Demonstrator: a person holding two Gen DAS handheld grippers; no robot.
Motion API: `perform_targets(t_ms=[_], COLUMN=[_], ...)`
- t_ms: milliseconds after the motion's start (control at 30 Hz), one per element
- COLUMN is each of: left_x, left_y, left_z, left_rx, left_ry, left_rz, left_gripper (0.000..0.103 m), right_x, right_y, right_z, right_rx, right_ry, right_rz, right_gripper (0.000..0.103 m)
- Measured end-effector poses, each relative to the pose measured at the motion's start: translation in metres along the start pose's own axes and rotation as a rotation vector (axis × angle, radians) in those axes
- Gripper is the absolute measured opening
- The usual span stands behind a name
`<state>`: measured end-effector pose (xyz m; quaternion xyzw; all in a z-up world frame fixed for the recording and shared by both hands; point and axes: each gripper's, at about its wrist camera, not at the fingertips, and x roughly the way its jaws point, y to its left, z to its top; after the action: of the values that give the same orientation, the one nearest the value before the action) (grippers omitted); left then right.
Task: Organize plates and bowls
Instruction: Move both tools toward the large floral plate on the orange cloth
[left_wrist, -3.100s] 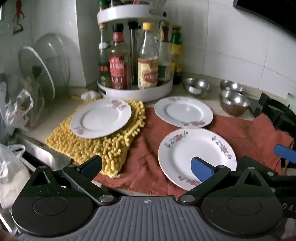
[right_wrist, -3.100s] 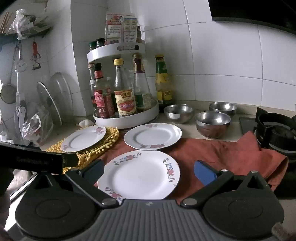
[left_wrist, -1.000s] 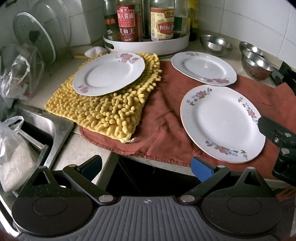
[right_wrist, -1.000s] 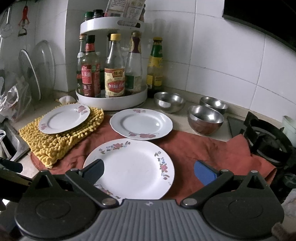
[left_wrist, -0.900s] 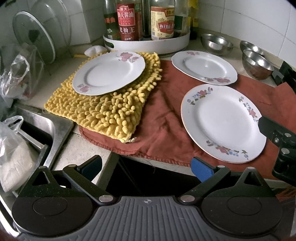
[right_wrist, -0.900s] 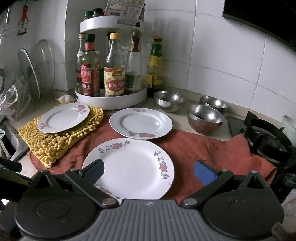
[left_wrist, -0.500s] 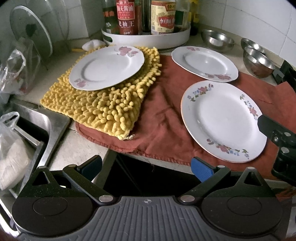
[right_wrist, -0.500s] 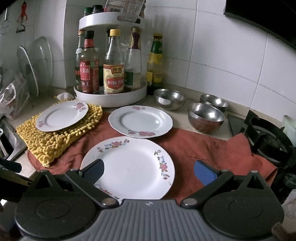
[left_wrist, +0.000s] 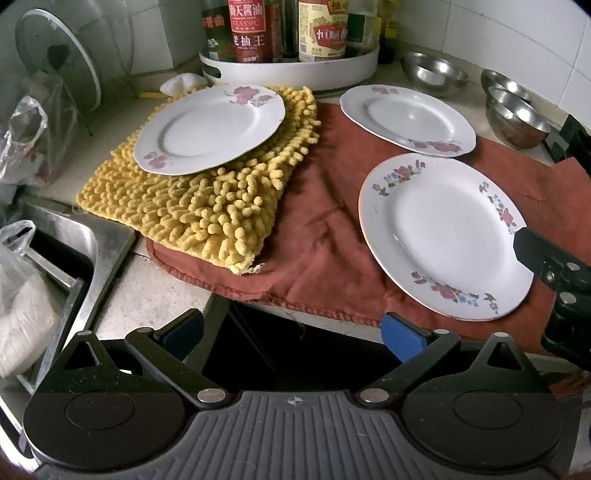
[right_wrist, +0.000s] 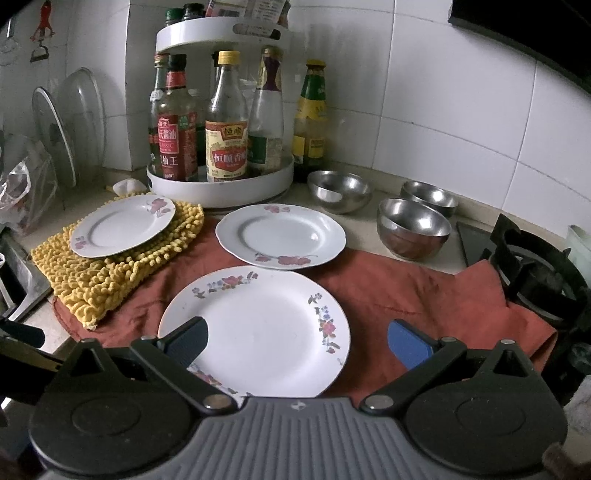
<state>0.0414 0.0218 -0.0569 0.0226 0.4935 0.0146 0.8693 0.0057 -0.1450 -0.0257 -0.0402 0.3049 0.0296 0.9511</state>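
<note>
Over the near edge of the bench (left_wrist: 162, 280), the left gripper (left_wrist: 291, 332) is tipping down and easing in toward the plates, its fingers spread wide and holding nothing, while the right gripper (right_wrist: 297, 338) is hanging open over the large floral plate (right_wrist: 258, 328) on the red cloth (right_wrist: 424, 291). Nothing is being lifted yet: the small plate (left_wrist: 210, 129) on the yellow mat (left_wrist: 199, 210), the middle plate (right_wrist: 280, 234) and the three steel bowls (right_wrist: 413, 227) are all lying apart, so the stacking looks to be only starting.

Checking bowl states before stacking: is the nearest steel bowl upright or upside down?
Upright: the nearest steel bowl shows its open, empty interior facing up.
</note>
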Motion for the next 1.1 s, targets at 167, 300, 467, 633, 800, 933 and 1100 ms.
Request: perform_targets(t_ms=[167,300,467,633,800,933,1100], left_x=[0.001,0.001,0.002,-0.001,-0.003,-0.003,-0.001], left_y=[-0.001,-0.002,-0.002,0.000,-0.002,-0.003,-0.005], left_z=[0.000,0.000,0.003,0.008,0.011,0.014,0.016], left_rx=[0.002,0.003,-0.005,-0.021,-0.023,-0.025,-0.025], left_ry=[0.003,0.005,0.000,-0.015,-0.029,-0.033,-0.030], left_rz=[-0.002,-0.002,-0.003,-0.010,-0.013,-0.012,-0.012], left_gripper=[0.103,0.103,0.103,0.103,0.103,0.103,0.103], right_x=[0.003,0.004,0.006,0.011,0.015,0.019,0.020], right_y=[-0.003,-0.005,-0.005,-0.007,-0.008,-0.009,-0.009], right_z=[-0.001,-0.002,-0.002,-0.003,-0.003,-0.004,-0.002], right_rx=[0.005,0.009,0.009,0.006,0.000,-0.004,-0.005], right_ry=[0.009,0.016,0.025,0.039,0.049,0.060,0.061], right_rz=[-0.004,-0.006,-0.010,-0.020,-0.025,-0.024,-0.021], right_gripper=[0.100,0.100,0.100,0.100,0.100,0.100,0.100])
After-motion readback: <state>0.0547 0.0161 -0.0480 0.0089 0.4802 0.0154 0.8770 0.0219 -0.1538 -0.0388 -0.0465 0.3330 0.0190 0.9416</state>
